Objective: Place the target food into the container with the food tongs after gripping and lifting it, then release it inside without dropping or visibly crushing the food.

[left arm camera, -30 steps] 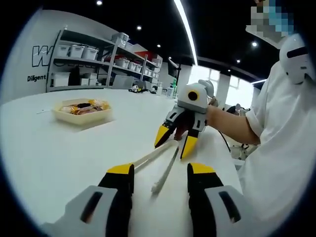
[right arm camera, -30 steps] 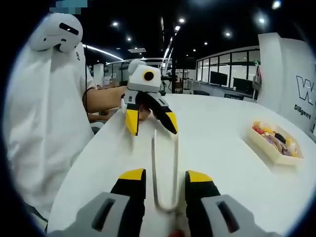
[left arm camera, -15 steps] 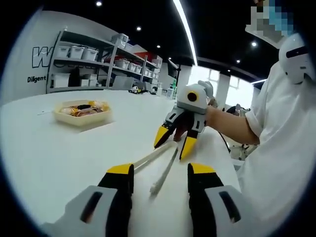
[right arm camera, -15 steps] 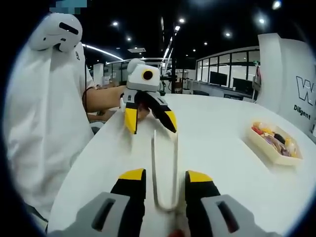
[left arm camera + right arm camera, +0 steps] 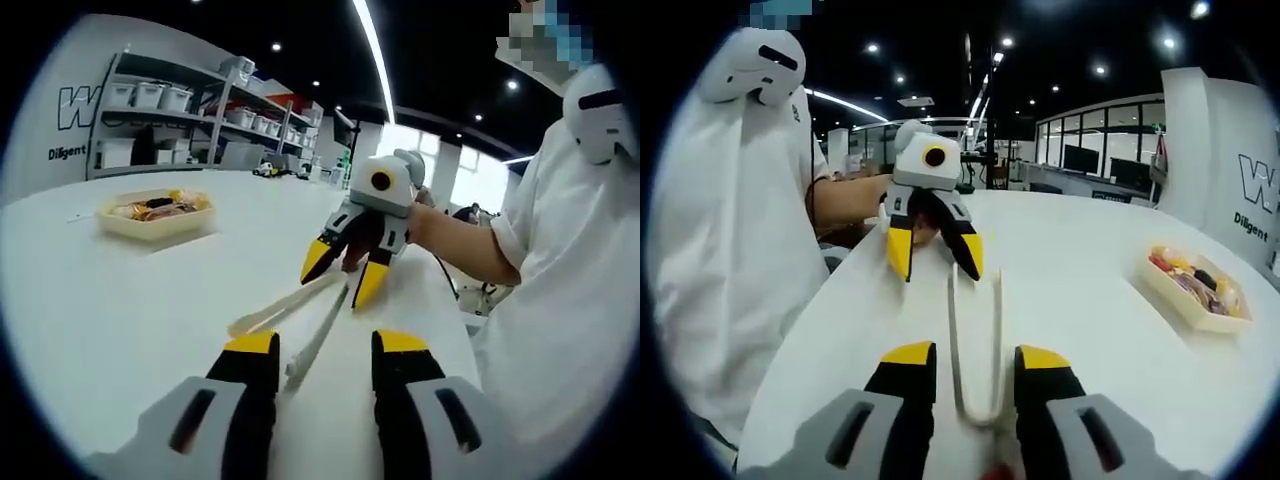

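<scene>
- In the right gripper view the right gripper (image 5: 966,372) sits low over the white table (image 5: 1080,290), its jaws parted with the looped end of the pale food tongs (image 5: 974,340) lying between them; nothing is clamped.
- In the left gripper view the left gripper (image 5: 322,362) has its jaws apart and empty, the tong tips resting on the table just ahead of them.
- Farther along, each gripper faces the other across the tongs, yellow-tipped jaws spread above the tong arms.
- A person's white sleeve (image 5: 560,260) stands beside the table.
- Well beyond, a shallow cream container (image 5: 1196,290) holds mixed food (image 5: 1193,277).
</scene>
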Available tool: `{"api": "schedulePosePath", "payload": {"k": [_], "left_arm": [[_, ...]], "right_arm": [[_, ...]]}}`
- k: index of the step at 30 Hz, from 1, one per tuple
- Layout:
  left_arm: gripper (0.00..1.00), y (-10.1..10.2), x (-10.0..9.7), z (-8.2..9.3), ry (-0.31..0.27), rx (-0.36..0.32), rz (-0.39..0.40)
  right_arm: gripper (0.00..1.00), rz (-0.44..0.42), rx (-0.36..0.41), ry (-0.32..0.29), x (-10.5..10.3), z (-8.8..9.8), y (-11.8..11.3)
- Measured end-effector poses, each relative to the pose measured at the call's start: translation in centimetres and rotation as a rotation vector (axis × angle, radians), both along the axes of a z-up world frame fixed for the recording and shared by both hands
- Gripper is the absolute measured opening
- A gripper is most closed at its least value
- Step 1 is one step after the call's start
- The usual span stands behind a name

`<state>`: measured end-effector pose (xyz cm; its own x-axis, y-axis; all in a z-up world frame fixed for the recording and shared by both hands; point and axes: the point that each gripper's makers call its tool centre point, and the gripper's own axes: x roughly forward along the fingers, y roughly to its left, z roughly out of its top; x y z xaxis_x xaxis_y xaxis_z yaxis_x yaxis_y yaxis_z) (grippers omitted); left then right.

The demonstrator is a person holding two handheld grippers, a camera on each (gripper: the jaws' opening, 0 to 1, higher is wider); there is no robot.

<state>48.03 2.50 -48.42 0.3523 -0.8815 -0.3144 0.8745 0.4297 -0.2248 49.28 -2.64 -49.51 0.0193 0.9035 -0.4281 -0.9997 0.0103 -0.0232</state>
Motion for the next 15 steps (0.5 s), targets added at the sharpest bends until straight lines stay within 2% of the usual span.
{"api": "schedulePosePath", "payload": {"k": [15], "left_arm": [[0.35, -0.15, -0.34, -0.06, 0.01, -0.002, -0.012]], "right_arm": [[0.25, -0.001, 0.002, 0.001, -0.07, 0.06, -0.02]]}}
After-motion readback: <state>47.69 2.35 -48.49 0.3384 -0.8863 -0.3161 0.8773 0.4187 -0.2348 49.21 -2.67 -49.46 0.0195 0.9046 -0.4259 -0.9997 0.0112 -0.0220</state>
